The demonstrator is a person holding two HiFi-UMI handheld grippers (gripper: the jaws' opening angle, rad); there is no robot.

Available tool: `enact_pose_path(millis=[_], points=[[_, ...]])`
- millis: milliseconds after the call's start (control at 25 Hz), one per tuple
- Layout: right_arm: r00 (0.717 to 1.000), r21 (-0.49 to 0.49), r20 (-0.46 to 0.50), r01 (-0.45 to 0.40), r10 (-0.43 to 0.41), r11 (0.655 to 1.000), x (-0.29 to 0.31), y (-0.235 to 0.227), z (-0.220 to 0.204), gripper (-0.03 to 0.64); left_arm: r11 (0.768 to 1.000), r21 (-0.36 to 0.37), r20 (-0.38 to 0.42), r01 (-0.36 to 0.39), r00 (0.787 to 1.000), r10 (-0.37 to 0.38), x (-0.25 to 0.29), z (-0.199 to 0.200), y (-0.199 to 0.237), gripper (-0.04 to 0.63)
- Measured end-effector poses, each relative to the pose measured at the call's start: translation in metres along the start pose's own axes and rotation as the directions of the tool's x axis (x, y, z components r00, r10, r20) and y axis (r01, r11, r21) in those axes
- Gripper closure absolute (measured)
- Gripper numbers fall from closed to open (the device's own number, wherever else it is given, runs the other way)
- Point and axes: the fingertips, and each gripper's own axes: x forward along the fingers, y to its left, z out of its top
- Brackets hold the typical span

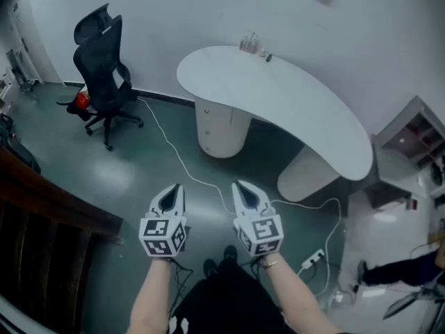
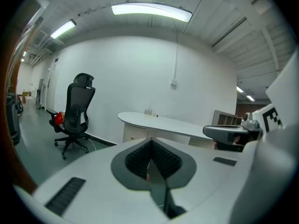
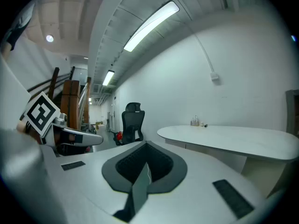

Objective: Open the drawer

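Observation:
A white curved desk [image 1: 278,96] stands ahead on two rounded pedestals. The left pedestal [image 1: 217,125] carries the drawer fronts with small knobs, and all look closed; it also shows in the left gripper view [image 2: 135,133]. I hold both grippers side by side low in the head view, well short of the desk. My left gripper [image 1: 170,195] [image 2: 150,144] is shut with nothing in it. The right gripper [image 1: 245,192] [image 3: 145,146] has its jaws together and also holds nothing. The desk top [image 3: 224,136] stretches across the right gripper view.
A black office chair [image 1: 103,68] stands at the back left by the wall. A white cable [image 1: 179,157] runs over the floor to a power strip [image 1: 313,259]. A dark wooden railing [image 1: 42,214] is at left, a shelf unit [image 1: 414,134] at right. Small bottles [image 1: 249,44] sit on the desk.

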Motion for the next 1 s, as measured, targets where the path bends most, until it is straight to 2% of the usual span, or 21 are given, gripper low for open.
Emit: enact_pose_path(millis=[160, 560, 1000], points=[[0.999, 0.031, -0.034, 0.004, -0.003, 0.999, 0.001, -0.003, 0.004, 0.614, 1.000, -0.016, 0.004, -0.001, 1.000, 0.001, 0.007, 0.002, -0.002, 0.592], [0.999, 0.049, -0.025, -0.032, 0.033, 0.998, 0.002, -0.026, 0.003, 0.614, 0.998, -0.047, -0.011, -0.042, 0.999, 0.042, 0.026, -0.001, -0.014, 0.592], [0.999, 0.047, 0.015, -0.044, 0.043, 0.998, 0.009, -0.055, 0.003, 0.614, 0.997, -0.018, 0.012, -0.080, 0.997, 0.080, 0.050, 0.017, -0.027, 0.592]])
